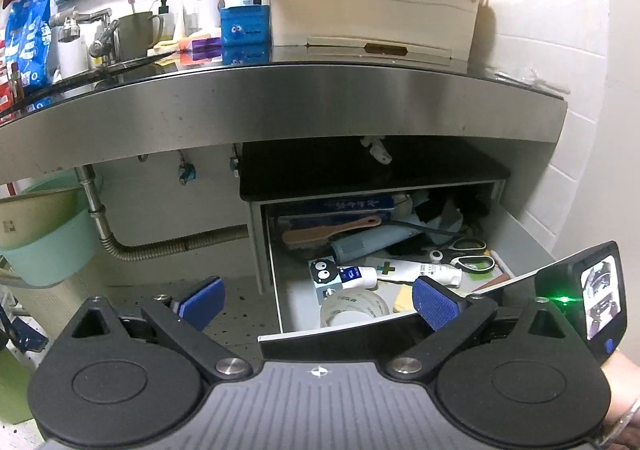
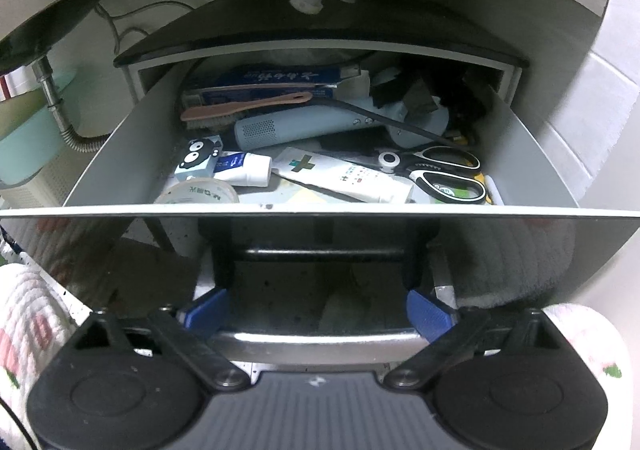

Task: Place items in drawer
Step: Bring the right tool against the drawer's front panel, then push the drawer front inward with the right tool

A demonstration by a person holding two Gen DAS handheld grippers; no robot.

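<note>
The drawer (image 2: 120, 154) is seen pulled out beneath the steel-edged surface (image 1: 280, 98), its glossy front and bar handle (image 2: 320, 342) lying close before the right tongs (image 2: 320, 314), which are spread wide around the handle without gripping it. The left tongs (image 1: 316, 302) are likewise held wide apart and empty. Inside are found a pale blue cylinder (image 2: 304, 130), a brush (image 2: 240, 110), a white tube (image 2: 344, 178), scissors (image 2: 440, 174) and a tape roll (image 2: 196, 194). These are judged light and rigid; the tube would best be pinched mid-body, the scissors at the handles.
</note>
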